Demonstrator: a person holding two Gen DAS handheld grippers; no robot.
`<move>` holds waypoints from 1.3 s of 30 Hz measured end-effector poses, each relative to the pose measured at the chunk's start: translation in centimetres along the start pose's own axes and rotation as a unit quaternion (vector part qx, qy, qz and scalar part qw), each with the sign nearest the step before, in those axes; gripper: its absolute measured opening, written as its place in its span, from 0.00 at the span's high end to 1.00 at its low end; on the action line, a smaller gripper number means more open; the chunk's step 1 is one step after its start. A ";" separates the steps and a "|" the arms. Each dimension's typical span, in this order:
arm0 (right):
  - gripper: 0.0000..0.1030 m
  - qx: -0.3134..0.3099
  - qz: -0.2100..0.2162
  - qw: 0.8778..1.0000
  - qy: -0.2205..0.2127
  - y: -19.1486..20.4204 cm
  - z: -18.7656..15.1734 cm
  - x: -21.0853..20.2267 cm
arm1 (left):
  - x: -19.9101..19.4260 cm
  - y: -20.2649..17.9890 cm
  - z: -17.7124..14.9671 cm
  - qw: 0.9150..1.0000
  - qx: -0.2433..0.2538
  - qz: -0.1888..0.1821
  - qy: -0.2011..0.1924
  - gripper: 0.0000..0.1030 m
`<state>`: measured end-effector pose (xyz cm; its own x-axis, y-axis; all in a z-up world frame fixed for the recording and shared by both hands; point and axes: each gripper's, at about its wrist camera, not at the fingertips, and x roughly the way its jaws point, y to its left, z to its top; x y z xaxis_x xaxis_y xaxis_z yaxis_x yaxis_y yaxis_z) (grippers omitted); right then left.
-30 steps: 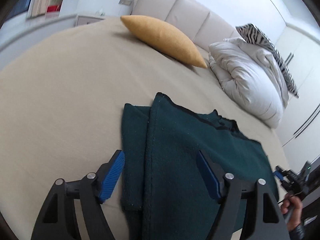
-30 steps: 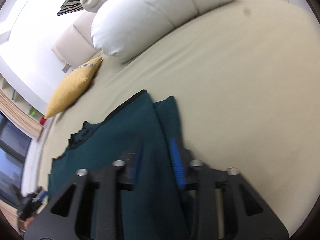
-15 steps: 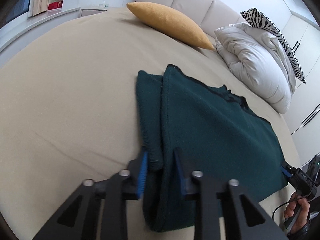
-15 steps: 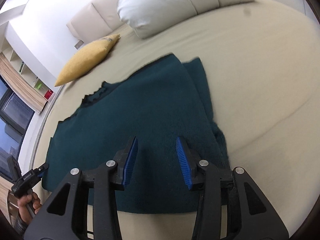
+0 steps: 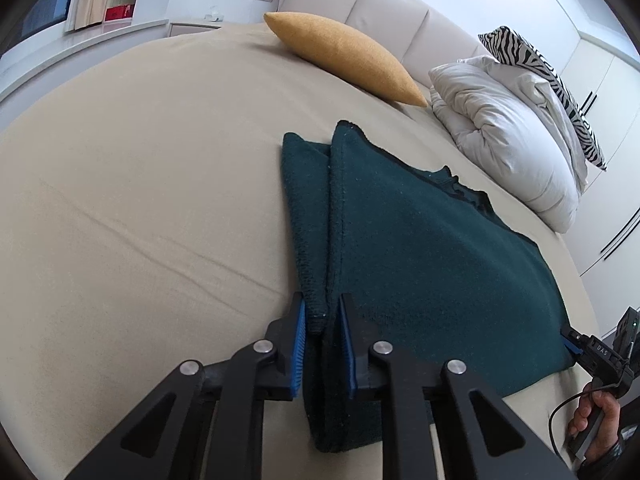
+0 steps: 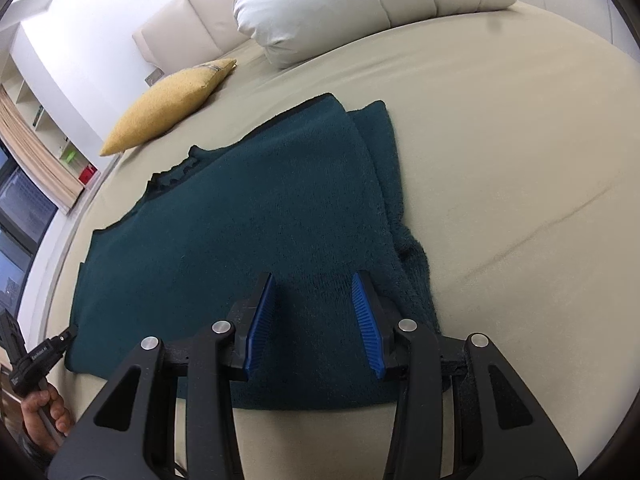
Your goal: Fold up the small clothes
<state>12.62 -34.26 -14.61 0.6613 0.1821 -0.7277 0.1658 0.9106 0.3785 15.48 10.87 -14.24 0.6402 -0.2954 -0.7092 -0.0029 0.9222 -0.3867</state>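
Observation:
A dark green knit sweater (image 5: 420,248) lies flat on the beige bed, with its sleeves folded in along both sides. My left gripper (image 5: 322,316) is shut on the sweater's near left edge, with the folded sleeve pinched between its blue pads. In the right wrist view the sweater (image 6: 248,220) spreads out to the left. My right gripper (image 6: 312,300) is open just above the sweater's near right corner, with nothing between its fingers. The left gripper also shows in the right wrist view (image 6: 60,340) at the sweater's far left edge.
A yellow cushion (image 5: 344,56) lies at the head of the bed. A white duvet (image 5: 508,136) with a zebra-print pillow (image 5: 540,76) is piled at the right. The beige sheet (image 5: 140,200) stretches to the left of the sweater. A padded headboard (image 5: 380,4) stands behind.
My left gripper has dropped to the sweater's left edge and shut on it. My right gripper has pulled back toward the near right corner and opened wider.

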 end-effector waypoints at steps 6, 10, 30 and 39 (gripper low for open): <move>0.63 0.013 0.000 1.000 -0.018 0.0 0.2 -1.3 | -1.3 0.5 0.7 1.000 -0.024 0.011 -0.005 0.63; 0.63 0.053 0.019 0.998 -0.031 -2.0 -0.1 -2.0 | -3.8 -1.8 1.1 0.999 0.011 0.009 -0.051 0.61; 0.62 0.161 -0.004 0.984 -0.076 -5.9 -2.1 -7.4 | -0.5 -3.8 -1.1 0.999 0.041 -0.012 0.028 0.54; 0.62 0.021 0.105 0.994 -0.021 5.6 -0.1 -4.1 | -0.3 -5.1 1.1 0.999 0.042 -0.008 0.017 0.45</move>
<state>10.74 -29.84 -9.54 0.7136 0.3502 -0.6067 0.0505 0.8381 0.5431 16.11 6.55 -11.39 0.6135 -0.3168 -0.7233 0.0725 0.9347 -0.3479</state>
